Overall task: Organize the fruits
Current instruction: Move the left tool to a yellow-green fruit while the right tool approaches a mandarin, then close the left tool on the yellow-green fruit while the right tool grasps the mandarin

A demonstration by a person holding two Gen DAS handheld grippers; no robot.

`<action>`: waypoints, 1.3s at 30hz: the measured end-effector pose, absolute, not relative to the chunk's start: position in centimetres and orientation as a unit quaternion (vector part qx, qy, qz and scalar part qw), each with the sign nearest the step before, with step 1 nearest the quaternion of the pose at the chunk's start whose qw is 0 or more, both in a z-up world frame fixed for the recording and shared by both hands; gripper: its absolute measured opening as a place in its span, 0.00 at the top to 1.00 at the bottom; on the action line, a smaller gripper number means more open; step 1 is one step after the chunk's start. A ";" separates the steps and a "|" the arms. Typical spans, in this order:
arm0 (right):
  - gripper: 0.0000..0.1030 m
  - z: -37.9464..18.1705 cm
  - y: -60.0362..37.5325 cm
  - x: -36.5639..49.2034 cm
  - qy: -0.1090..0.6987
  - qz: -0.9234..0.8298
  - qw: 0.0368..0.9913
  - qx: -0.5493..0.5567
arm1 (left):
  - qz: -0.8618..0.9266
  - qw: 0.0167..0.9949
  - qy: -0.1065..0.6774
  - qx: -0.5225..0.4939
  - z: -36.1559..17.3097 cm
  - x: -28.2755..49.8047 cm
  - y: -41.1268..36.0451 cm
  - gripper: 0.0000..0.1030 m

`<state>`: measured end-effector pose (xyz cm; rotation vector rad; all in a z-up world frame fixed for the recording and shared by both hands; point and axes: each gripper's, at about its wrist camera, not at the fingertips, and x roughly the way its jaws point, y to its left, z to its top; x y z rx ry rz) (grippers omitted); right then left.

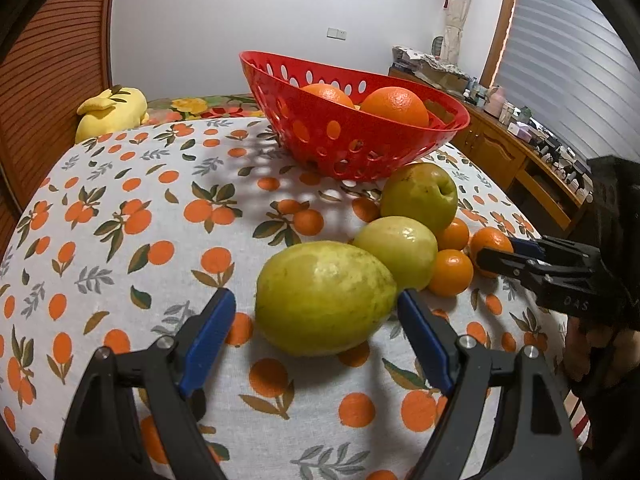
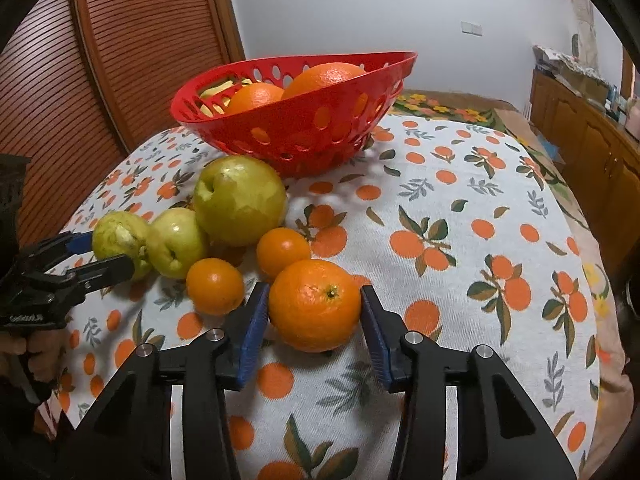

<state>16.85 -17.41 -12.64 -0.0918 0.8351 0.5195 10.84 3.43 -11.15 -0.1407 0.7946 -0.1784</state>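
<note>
A red perforated basket (image 1: 400,148) (image 2: 296,136) holds two large oranges (image 1: 396,106) (image 2: 324,76) at the back of the table. In front lie three yellow-green fruits and three small oranges. My left gripper (image 1: 316,300) is open, its blue pads either side of the nearest green fruit (image 1: 324,296) (image 2: 116,236), not pressing it. My right gripper (image 2: 314,300) is open around a small orange (image 2: 314,304) (image 1: 490,246), pads close to its sides. A big green apple (image 1: 420,194) (image 2: 240,200) sits by the basket.
An orange-print tablecloth (image 1: 140,220) covers the round table. A yellow plush toy (image 1: 112,112) lies at the far left edge. A wooden slatted door (image 2: 120,60) stands behind. A wooden counter (image 1: 520,148) with clutter runs along the right wall.
</note>
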 end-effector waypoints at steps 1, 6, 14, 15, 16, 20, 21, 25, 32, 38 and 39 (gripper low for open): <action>0.56 -12.7 -17.4 16.6 0.400 0.251 0.881 -0.043 | -0.087 0.916 0.387 -0.068 -11.1 10.8 3.5 0.19; 0.56 -12.8 -17.5 15.4 0.391 0.254 0.883 -0.046 | -0.087 0.915 0.389 -0.069 -11.2 10.9 3.5 0.19; 0.55 -13.1 -17.5 15.2 0.382 0.255 0.887 -0.044 | -0.087 0.913 0.392 -0.067 -11.6 11.0 3.3 0.19; 0.55 -13.1 -17.6 15.2 0.383 0.255 0.887 -0.042 | -0.087 0.913 0.393 -0.067 -11.6 11.0 3.3 0.19; 0.55 -13.1 -17.6 15.3 0.383 0.256 0.887 -0.040 | -0.087 0.913 0.394 -0.067 -11.6 11.0 3.3 0.19; 0.55 -13.2 -17.8 15.3 0.383 0.257 0.886 -0.036 | -0.086 0.912 0.396 -0.066 -11.8 11.0 3.2 0.19; 0.55 -13.2 -17.8 15.3 0.383 0.257 0.886 -0.036 | -0.086 0.912 0.397 -0.065 -11.8 11.0 3.2 0.19; 0.55 -13.2 -17.8 15.3 0.383 0.257 0.886 -0.035 | -0.084 0.910 0.401 -0.062 -12.0 11.3 3.0 0.19; 0.55 -13.3 -17.9 15.3 0.383 0.258 0.886 -0.034 | -0.087 0.909 0.402 -0.065 -12.1 11.4 3.0 0.19; 0.54 -13.3 -17.9 15.3 0.383 0.258 0.886 -0.034 | -0.103 0.910 0.395 -0.076 -12.1 11.2 3.0 0.33; 0.54 -13.3 -17.9 15.3 0.383 0.257 0.887 -0.034 | -0.100 0.911 0.394 -0.074 -12.0 11.1 3.0 0.33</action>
